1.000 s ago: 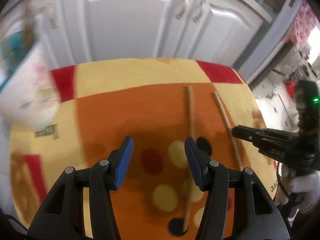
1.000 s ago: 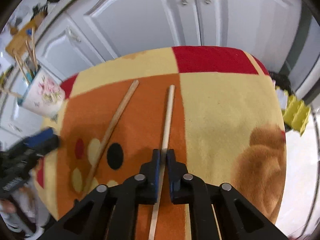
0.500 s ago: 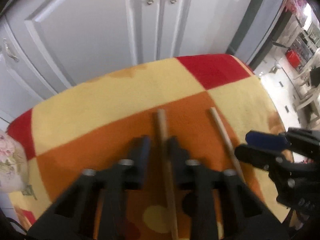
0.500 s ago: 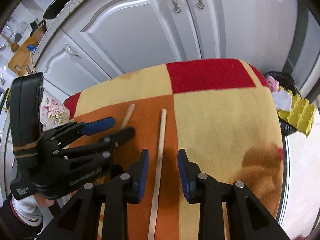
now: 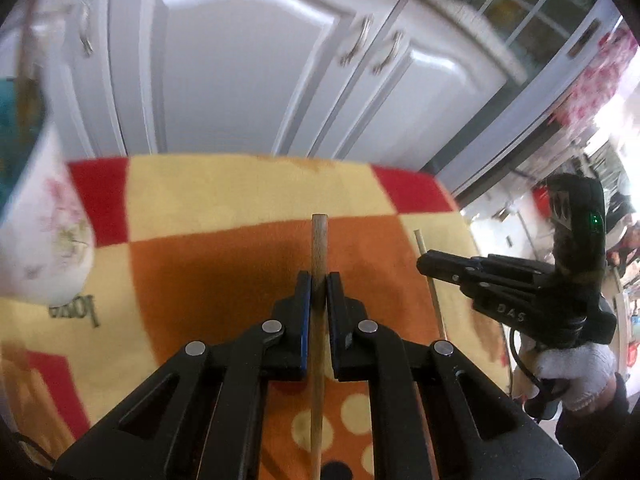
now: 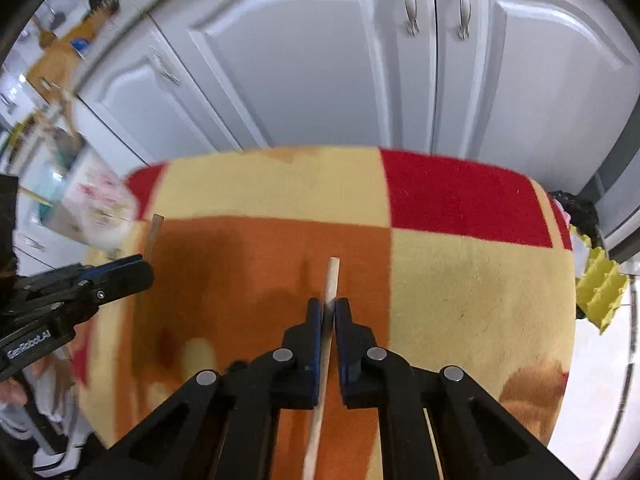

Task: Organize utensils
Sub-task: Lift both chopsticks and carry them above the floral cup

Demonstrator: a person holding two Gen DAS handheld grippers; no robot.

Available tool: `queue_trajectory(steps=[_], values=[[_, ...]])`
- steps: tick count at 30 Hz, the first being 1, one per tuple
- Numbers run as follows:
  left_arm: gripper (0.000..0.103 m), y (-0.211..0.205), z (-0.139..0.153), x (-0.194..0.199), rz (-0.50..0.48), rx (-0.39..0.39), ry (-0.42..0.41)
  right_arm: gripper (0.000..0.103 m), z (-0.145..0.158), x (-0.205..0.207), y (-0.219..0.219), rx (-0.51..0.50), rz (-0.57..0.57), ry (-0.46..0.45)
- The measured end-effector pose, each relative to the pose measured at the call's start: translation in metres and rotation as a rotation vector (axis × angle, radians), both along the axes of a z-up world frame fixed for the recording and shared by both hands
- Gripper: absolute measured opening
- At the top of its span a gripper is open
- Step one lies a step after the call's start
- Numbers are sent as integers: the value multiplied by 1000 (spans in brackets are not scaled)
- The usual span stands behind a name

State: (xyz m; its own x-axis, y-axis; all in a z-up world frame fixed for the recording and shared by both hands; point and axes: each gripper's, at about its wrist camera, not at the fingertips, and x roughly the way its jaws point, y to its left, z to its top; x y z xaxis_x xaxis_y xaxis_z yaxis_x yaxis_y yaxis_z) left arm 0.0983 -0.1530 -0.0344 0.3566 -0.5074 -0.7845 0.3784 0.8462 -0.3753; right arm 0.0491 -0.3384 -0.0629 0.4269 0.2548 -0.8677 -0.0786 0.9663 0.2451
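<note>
My left gripper (image 5: 319, 285) is shut on a brown wooden chopstick (image 5: 319, 240), which runs back between the jaws; its tip points at the cabinets. My right gripper (image 6: 328, 312) is shut on a paler wooden chopstick (image 6: 332, 276), held the same way above the blanket. In the left wrist view the right gripper (image 5: 430, 266) is at the right, with the pale chopstick (image 5: 424, 256) in it. In the right wrist view the left gripper (image 6: 136, 272) is at the left, with the brown chopstick (image 6: 154, 232). A white floral holder (image 5: 44, 236) stands at the left edge.
A checked red, yellow and orange blanket (image 6: 460, 280) covers the work surface. White cabinet doors (image 6: 320, 64) stand close behind it. The floral holder also shows in the right wrist view (image 6: 96, 208). A yellow egg tray (image 6: 600, 288) lies on the floor at the right.
Both grippers were open around the chopsticks half a second ago; now each has shut on its own chopstick. The left gripper has come in from the left onto the brown chopstick.
</note>
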Motion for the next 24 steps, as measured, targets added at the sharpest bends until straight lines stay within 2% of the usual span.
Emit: queue_trajectory(steps=[3,6,11,15,24], values=[[6,14,23,-16,2,-28,-42,5,29,-17,-1,65,6,-56],[6,21,47,-33,3,-43,-90,5,54,-33,4,87,23,-108],[6,41,69,-63,11,-69,-141,5,95,-66,18,124,56,-203],[6,56,83,-80,18,-75,-180,5,116,-84,29,116,75,-253],[6,76,99,-92,67,-44,-228,5,140,-86,49,100,108,-304]])
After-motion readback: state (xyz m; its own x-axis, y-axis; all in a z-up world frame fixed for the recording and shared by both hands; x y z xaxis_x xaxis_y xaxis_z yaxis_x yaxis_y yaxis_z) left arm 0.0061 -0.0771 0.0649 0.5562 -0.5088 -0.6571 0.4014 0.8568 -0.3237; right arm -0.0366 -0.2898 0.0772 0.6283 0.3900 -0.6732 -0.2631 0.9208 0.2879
